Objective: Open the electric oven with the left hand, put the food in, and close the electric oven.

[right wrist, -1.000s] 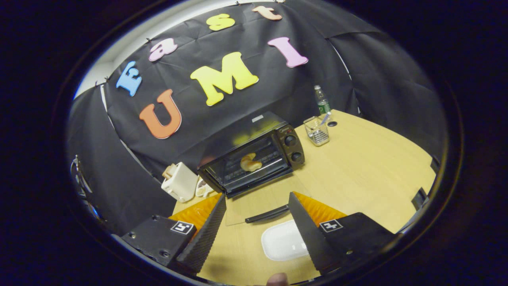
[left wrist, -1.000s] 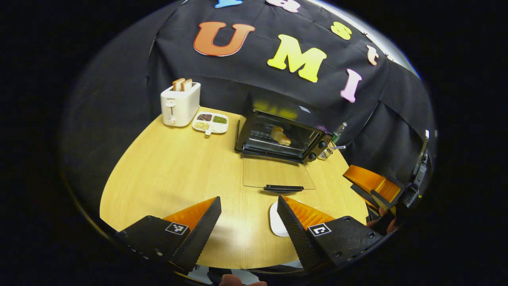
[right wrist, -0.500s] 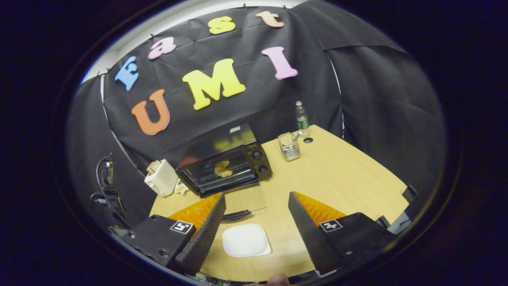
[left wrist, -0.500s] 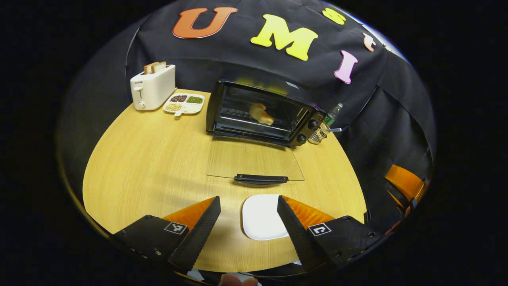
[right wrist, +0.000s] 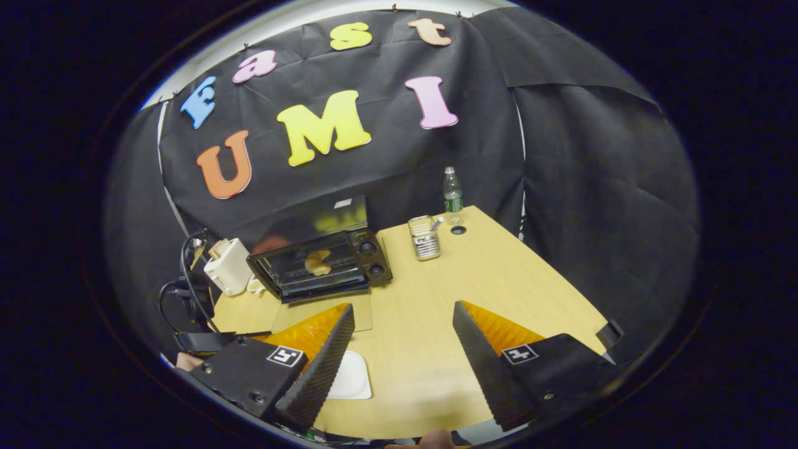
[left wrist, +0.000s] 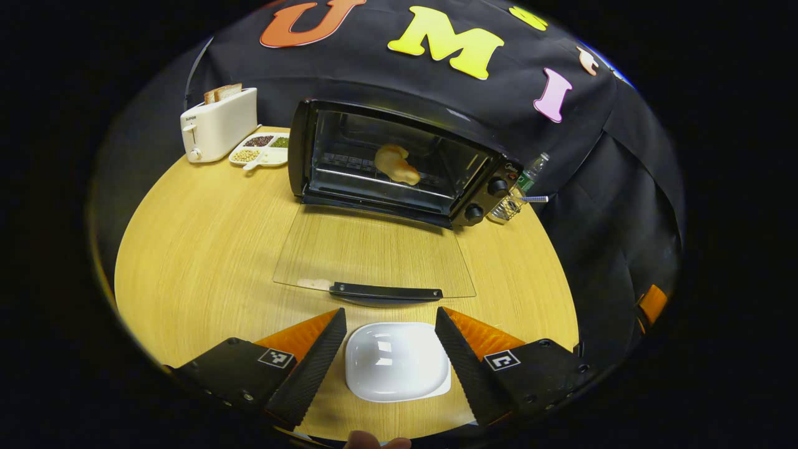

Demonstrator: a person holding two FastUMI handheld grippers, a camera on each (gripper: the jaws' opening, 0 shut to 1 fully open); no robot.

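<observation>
On a pale wood-grain table (left wrist: pixel 206 249), a boxy white toaster (left wrist: pixel 218 125) with two bread slices stands at far left, touching or just beside a white divided dish (left wrist: pixel 262 149) of dark, green and tan grains. To its right sits the black metal oven (left wrist: pixel 399 165), its flat glass door (left wrist: pixel 374 252) folded down level over the table, a slim black handle (left wrist: pixel 386 291) along the near edge. The food (left wrist: pixel 396 164), a lumpy golden pastry, rests on the wire rack inside. A wire basket (left wrist: pixel 508 207) and a clear plastic bottle (left wrist: pixel 531 174) stand at the oven's right end. In the left gripper view, the left gripper (left wrist: pixel 391 349) hangs wide open above a smooth, rounded white plate (left wrist: pixel 399 362) lying just short of the handle; whether its ridged, wedge-shaped fingers touch the plate is hard to tell. In the right gripper view, the right gripper (right wrist: pixel 404 352) is likewise spread apart and empty over bare table, with the oven (right wrist: pixel 321 265) well beyond its left finger.
</observation>
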